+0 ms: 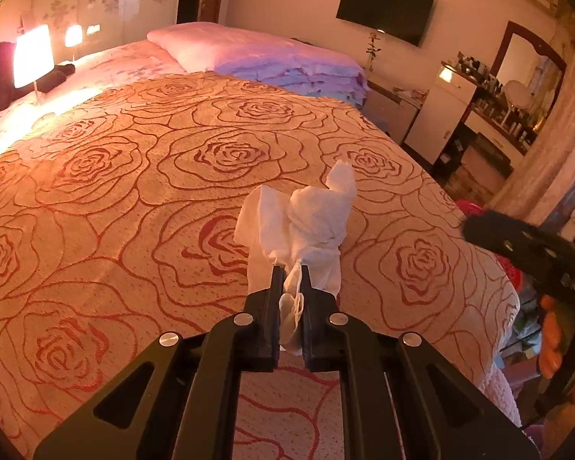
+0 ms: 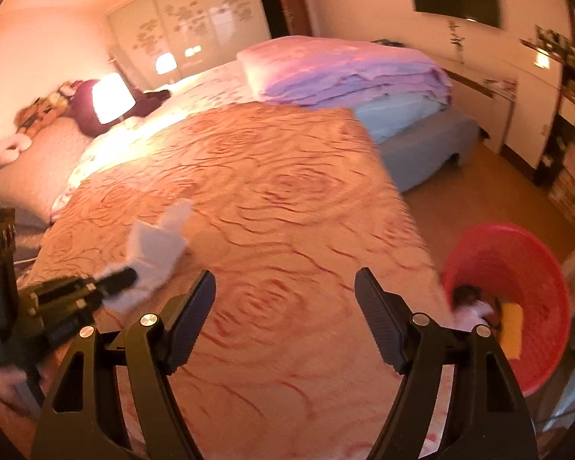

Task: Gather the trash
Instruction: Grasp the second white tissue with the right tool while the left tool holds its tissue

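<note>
**One basket, one tissue held over the bed**

One red mesh basket [image 2: 517,299] stands on the floor off the bed's right edge, seen only in the right wrist view. Inside it lie a yellow piece [image 2: 511,329] and a pale crumpled scrap [image 2: 475,310] beside something dark; blur hides what these are.

The crumpled white tissue [image 1: 306,230] is pinched in the left gripper [image 1: 290,272], whose fingers are clamped on its lower end, a tail of paper hanging down between them. The rest of the tissue stands up ahead of the fingertips, over the rose-patterned bedspread [image 1: 134,191]. Whether its far end touches the cover cannot be told.

The right gripper [image 2: 285,287] has its jaws spread wide with nothing between them, only bedspread below.

The bedspread ahead of both grippers is broad and bare. Its right edge drops to a strip of wooden floor [image 2: 460,199] running between the bed and the white cabinets [image 2: 533,115]. Folded pink and lilac quilts [image 1: 268,57] are piled at the far end, and a lit lamp [image 1: 32,55] glows to the far left.

The left wrist view shows the grip in sharp detail, the right gripper's dark finger [image 1: 517,245] coming in from the right edge, and part of a hand [image 1: 556,337] beneath it. The right wrist view, blurred, shows the left gripper from the side at lower left.
</note>
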`<state>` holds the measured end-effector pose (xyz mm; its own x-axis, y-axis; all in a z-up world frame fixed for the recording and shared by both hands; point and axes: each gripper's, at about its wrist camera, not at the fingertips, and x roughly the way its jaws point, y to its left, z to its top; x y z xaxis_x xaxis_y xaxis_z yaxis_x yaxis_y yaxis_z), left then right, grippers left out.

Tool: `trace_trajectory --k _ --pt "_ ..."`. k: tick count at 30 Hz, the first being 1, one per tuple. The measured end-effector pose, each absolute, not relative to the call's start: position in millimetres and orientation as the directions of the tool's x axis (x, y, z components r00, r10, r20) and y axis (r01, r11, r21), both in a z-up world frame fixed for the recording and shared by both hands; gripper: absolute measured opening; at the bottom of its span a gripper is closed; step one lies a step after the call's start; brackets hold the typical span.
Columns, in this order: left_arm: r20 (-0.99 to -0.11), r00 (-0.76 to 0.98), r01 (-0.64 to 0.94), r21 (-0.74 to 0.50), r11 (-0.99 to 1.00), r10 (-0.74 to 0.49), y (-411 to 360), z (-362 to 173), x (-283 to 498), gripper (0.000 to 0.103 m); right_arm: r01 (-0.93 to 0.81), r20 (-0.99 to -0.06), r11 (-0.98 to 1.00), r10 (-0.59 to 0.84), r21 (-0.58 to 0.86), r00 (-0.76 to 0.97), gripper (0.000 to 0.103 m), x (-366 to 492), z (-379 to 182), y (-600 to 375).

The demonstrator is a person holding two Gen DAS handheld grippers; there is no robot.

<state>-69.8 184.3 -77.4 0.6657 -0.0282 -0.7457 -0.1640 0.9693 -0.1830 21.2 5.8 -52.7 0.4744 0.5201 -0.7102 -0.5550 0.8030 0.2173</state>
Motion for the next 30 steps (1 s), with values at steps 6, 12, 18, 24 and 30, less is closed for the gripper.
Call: trace_trajectory --k 6,12,18,24,30 --pt "-0.742 0.668 -0.156 -0.203 0.967 -0.048 186 -79 -72 0.007 -0.622 -0.732 0.745 0.561 0.241 0.388 0.063 30 -53 57" --pt "-0.74 0.67 -0.149 -0.222 0.964 -0.067 187 -81 -74 0.007 -0.669 -0.745 0.694 0.589 0.268 0.313 0.055 30 -55 99" --pt "-0.741 0.666 -0.144 -0.236 0.961 -0.082 188 -81 -76 0.008 -0.71 -0.771 0.657 0.581 0.255 0.261 0.035 25 -62 121" --pt "-0.742 0.665 -0.148 -0.237 0.96 -0.08 188 -81 -77 0.011 -0.682 -0.757 0.679 0.588 0.272 0.283 0.029 30 -58 107" --pt "-0.746 0.662 -0.151 -0.229 0.962 -0.074 185 -81 -77 0.015 -0.625 -0.756 0.741 0.549 0.244 0.356 0.029 44 -56 78"
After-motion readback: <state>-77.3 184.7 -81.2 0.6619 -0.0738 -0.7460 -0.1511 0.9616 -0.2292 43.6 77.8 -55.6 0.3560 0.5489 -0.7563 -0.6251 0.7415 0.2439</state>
